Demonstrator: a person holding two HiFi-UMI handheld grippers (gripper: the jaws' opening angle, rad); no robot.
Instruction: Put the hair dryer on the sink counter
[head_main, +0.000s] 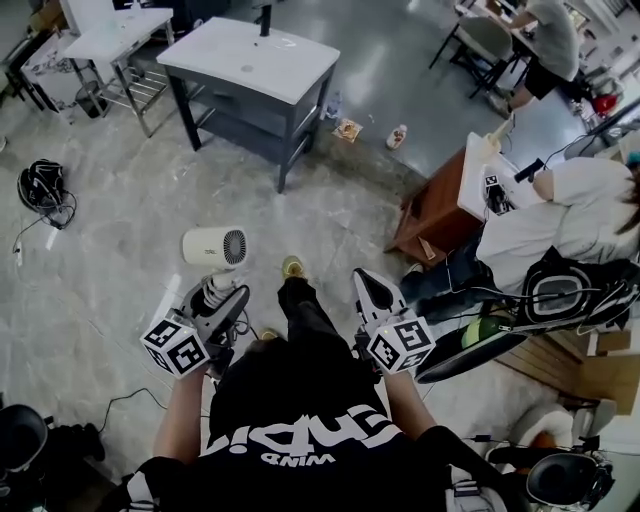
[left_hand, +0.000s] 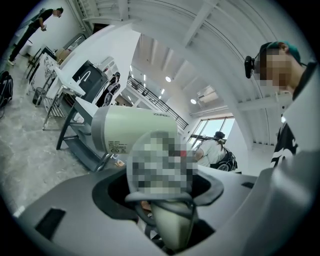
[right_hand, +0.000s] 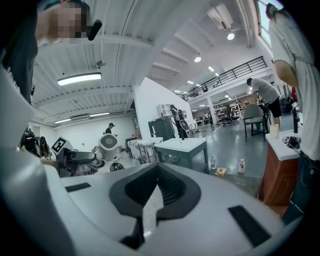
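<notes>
Left gripper (head_main: 216, 292) clamps the hair dryer (head_main: 213, 246) by its handle, seemingly for carrying to the tabletop (head_main: 215, 50) at twelve o'clock; right gripper (head_main: 368, 285) closed, empty.

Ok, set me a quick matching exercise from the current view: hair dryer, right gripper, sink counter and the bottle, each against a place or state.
Things:
1. hair dryer
2. right gripper
3. sink counter
4. bottle

Places or states:
A. on the floor, right of the sink counter in the head view
B. jaws together, nothing held
C. gripped by its handle in the left gripper
D. white top on a dark frame, ahead across the floor

Pairs: 1-C, 2-B, 3-D, 4-A
</notes>
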